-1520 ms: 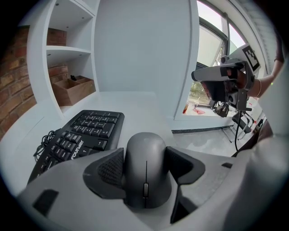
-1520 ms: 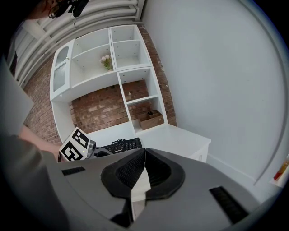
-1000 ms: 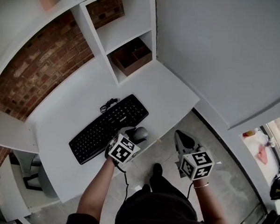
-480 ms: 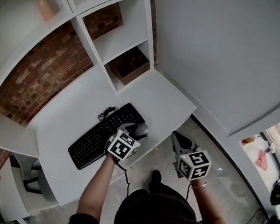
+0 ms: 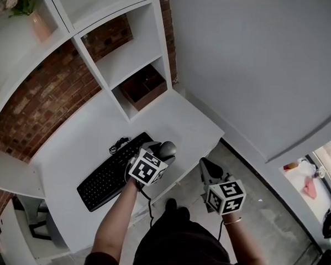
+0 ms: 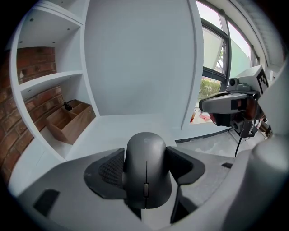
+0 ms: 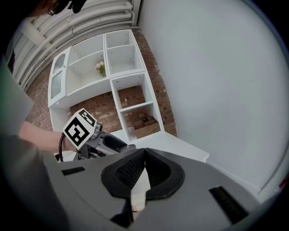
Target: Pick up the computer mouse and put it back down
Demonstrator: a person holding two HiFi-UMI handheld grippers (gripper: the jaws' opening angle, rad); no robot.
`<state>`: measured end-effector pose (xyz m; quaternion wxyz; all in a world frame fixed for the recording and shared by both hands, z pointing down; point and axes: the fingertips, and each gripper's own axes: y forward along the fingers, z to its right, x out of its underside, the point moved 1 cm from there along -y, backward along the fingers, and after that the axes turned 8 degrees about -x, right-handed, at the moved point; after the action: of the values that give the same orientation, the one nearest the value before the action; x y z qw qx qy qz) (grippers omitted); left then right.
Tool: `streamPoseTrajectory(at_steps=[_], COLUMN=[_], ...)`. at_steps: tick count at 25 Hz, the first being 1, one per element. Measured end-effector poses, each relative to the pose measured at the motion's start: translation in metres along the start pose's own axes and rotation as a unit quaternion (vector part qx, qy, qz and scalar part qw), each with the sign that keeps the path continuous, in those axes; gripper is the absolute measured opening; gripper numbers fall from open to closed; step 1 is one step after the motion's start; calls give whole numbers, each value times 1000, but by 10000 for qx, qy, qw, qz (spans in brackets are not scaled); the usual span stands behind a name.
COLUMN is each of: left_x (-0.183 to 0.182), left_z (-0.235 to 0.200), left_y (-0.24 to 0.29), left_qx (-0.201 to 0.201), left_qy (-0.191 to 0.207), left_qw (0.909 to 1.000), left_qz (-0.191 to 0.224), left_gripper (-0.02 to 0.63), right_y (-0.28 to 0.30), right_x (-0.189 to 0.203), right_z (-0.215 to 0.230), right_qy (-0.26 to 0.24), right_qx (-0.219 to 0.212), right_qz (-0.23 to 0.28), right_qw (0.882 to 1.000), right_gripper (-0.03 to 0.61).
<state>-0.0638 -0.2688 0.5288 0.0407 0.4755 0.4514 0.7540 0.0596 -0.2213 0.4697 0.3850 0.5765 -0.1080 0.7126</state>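
Note:
A dark grey computer mouse sits clamped between my left gripper's two black pads, held up above the white desk. In the head view the mouse shows just past the left gripper, near the keyboard's right end. My right gripper is shut with nothing in it, its pads touching. It hangs off the desk's front edge over the floor, to the right of the left one.
A black keyboard with a coiled cable lies on the desk. A brown wooden organiser box stands in the lower shelf bay. White shelves over a brick wall rise behind the desk. A flower pot sits high up on the left.
The left gripper has risen with the mouse in it, lifting it off the desk. The right gripper has drifted slightly left and stayed shut.

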Motion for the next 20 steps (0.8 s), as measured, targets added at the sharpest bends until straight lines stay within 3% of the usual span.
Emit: streamPoseTrajectory(at_steps=[20], left_x=[-53], left_z=[-39], left_y=[78], left_qx=[649], left_qy=[340], left_qw=[9972], left_qz=[121], left_gripper=[288], right_y=[39], right_x=[-12], right_z=[36], right_qy=[239], right_qx=[715], right_qz=[-101], right_qw=[9971], right_gripper=[5])
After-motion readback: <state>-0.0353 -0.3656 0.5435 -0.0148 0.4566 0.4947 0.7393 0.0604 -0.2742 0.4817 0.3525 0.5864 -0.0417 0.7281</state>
